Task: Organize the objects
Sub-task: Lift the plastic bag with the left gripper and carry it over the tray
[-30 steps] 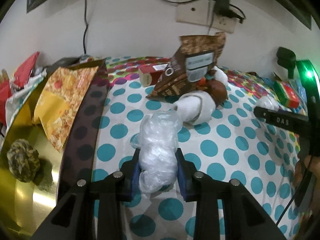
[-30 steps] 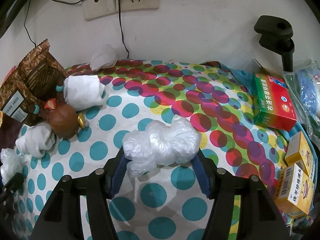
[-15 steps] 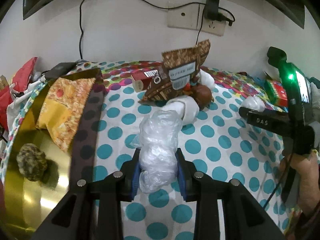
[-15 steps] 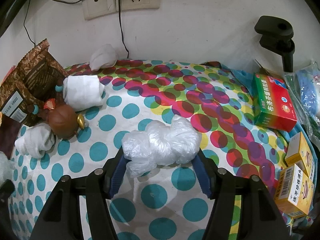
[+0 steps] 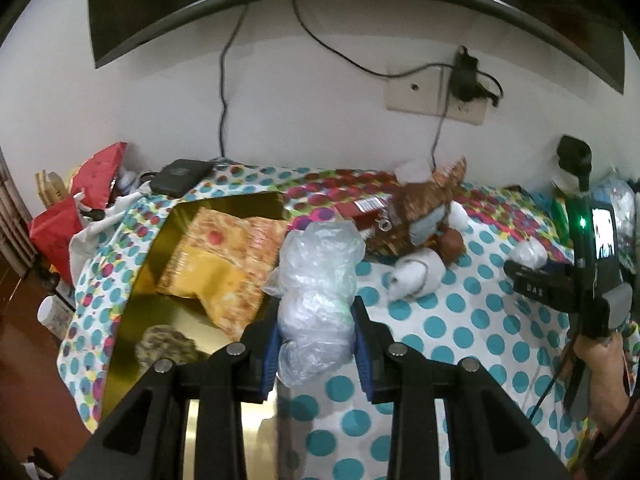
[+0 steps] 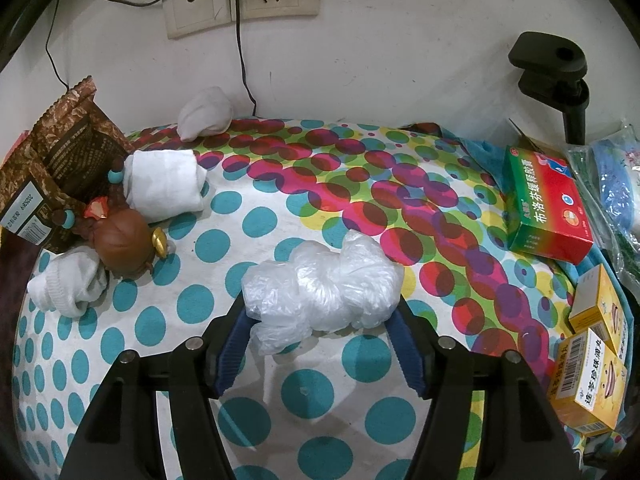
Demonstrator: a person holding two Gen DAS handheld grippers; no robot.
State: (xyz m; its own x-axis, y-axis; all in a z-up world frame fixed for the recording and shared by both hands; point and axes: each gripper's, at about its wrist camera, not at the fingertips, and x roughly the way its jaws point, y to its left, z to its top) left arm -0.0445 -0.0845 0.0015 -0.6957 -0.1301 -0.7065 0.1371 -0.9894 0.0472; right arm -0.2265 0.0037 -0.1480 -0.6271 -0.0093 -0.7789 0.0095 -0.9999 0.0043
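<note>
The left gripper is clamped on a crumpled clear plastic bag, its blue pads pressing both sides of the bundle, which stands up between the fingers. This bag is lifted clear of the polka-dot cloth covering the surface and hangs over the edge of a gold tray. In the tray lie an orange snack packet and a brown lumpy ball.

The right gripper has its jaws opening around a second plastic bag, which lies on the cloth between the fingers; the pads sit at its ends, and it cannot be told whether they press on it.

To the left of that bag are a brown round toy, rolled white socks and a brown foil pouch. A red and green box and yellow boxes lie at the right edge. A hand grips the right gripper's handle in the left wrist view.
</note>
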